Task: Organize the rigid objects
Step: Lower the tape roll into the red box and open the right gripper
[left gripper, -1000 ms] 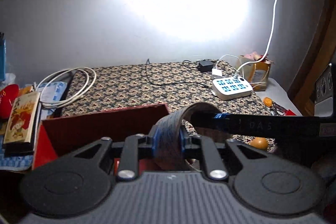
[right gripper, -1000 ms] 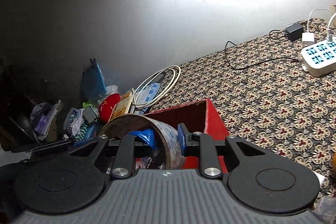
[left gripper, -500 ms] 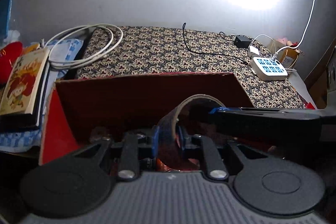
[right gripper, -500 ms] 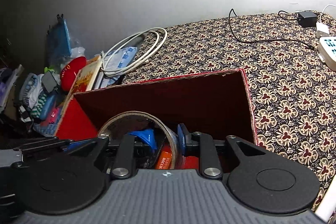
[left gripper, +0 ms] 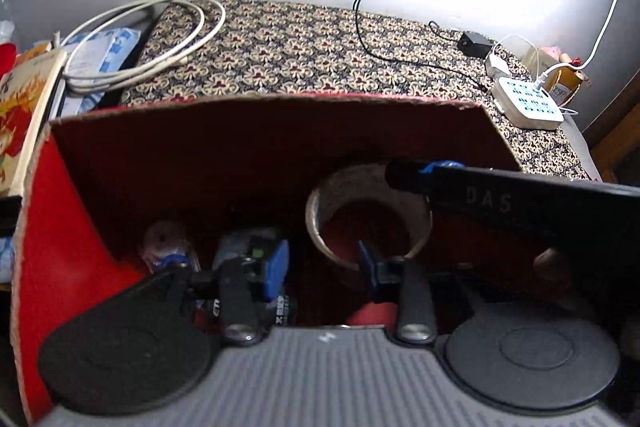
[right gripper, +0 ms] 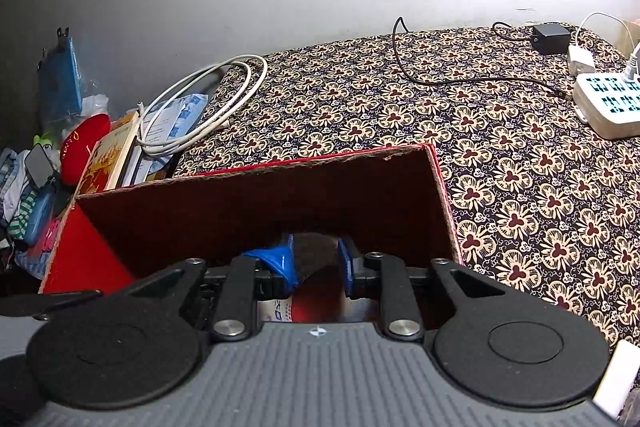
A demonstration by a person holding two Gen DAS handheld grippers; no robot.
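The red box (left gripper: pixel 72 227) fills both views, with the tape roll (left gripper: pixel 368 215) down inside it around 1 o'clock from the left gripper (left gripper: pixel 324 263). That gripper is spread wide and holds nothing. Best move, probably: pull both straight up without snagging the roll. The right gripper (right gripper: pixel 316 263) is tipped into the box, fingers a bit apart, apparently empty.

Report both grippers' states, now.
Left gripper: jaws open, holding nothing.
Right gripper: jaws partly apart at the tape roll; whether it grips cannot be told.
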